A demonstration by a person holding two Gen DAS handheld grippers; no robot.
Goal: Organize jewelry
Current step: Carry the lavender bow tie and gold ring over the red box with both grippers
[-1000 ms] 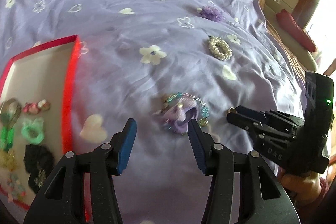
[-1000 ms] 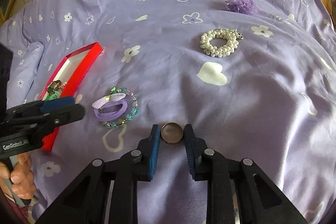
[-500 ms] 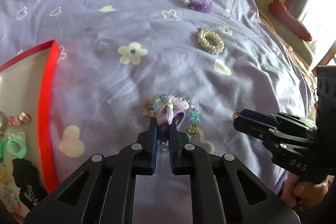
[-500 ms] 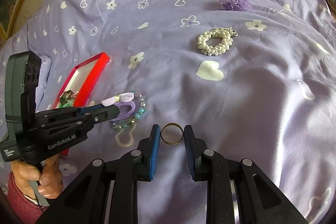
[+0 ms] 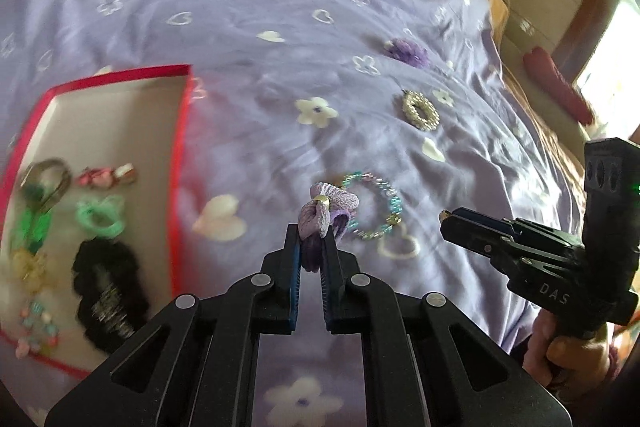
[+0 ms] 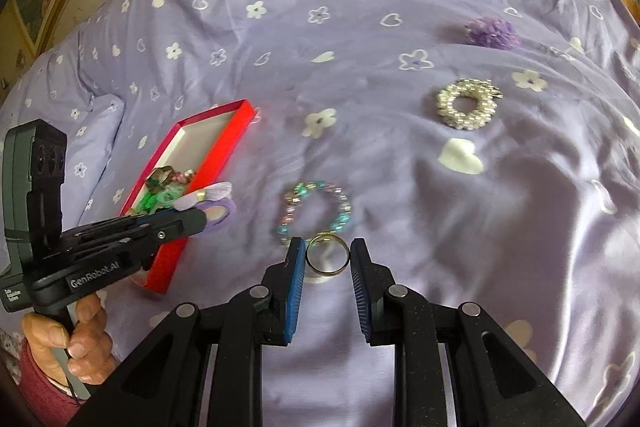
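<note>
My left gripper (image 5: pixel 311 231) is shut on a purple bow hair tie (image 5: pixel 325 214) and holds it above the bedspread; it also shows in the right wrist view (image 6: pixel 212 203), near the red box. My right gripper (image 6: pixel 327 254) is shut on a gold ring (image 6: pixel 327 254), held between its blue pads above the cloth. A blue and pink beaded bracelet (image 5: pixel 372 207) lies on the bedspread (image 6: pixel 316 211). The red box (image 5: pixel 180 131) with a white inside holds several hair ties and trinkets at the left.
A pearl bracelet (image 6: pixel 466 103) and a purple pom-pom (image 6: pixel 493 31) lie farther back on the bedspread. In the left wrist view the pearl bracelet (image 5: pixel 420 111) is right of centre. The bed's edge and a wooden floor are at the far right.
My left gripper closed on the purple bow hair tie and lifted it off the beaded bracelet, toward the red box. My right gripper kept the ring and rose a little.
</note>
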